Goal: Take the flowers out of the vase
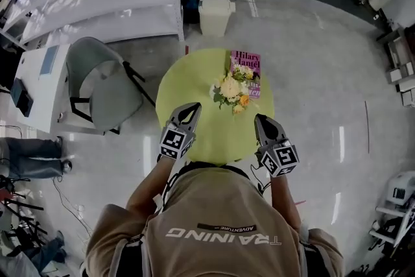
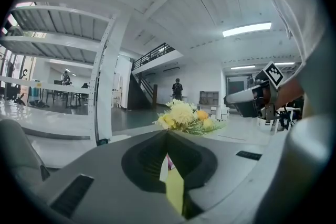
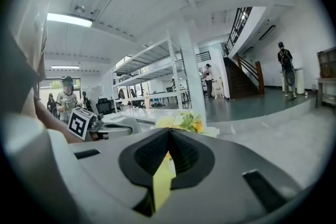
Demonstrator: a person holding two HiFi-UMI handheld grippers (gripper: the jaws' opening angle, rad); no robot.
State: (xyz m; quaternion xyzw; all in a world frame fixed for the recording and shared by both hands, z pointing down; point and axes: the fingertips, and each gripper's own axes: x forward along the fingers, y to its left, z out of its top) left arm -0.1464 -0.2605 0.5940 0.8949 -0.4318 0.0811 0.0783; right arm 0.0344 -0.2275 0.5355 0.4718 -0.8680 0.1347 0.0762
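- Closest to the head camera is the person's tan shirt (image 1: 214, 224). It fills the bottom of that view and cuts off both forearms short of the elbows.
- I've got the left gripper (image 1: 192, 106) with its jaws pressed together. In the left gripper view the tips (image 2: 168, 131) meet, with nothing between them. Only a sliver of yellow-green table (image 1: 188, 84) shows through the slot below.
- It's the same with the right gripper (image 1: 259, 118). Its jaws are closed tip to tip (image 3: 169, 129) and empty, with yellow table showing through the gap beneath.
- The flowers (image 1: 232, 91) stand ahead of both sets of jaws and apart from them. They sit a little right of the left tips (image 2: 185, 115) and a little left of the right tips (image 3: 181, 122).
- I can't really make out the vase. From above the blooms cover it, and in both gripper views the jaws block everything below the bouquet.
- A magenta book (image 1: 246, 62) lies beyond the flowers, past the jaws. Its near end is covered by the blooms.
- Each gripper view catches the other gripper off to the side, (image 2: 248, 102) and (image 3: 112, 126). Both are partly cut off by a forearm.
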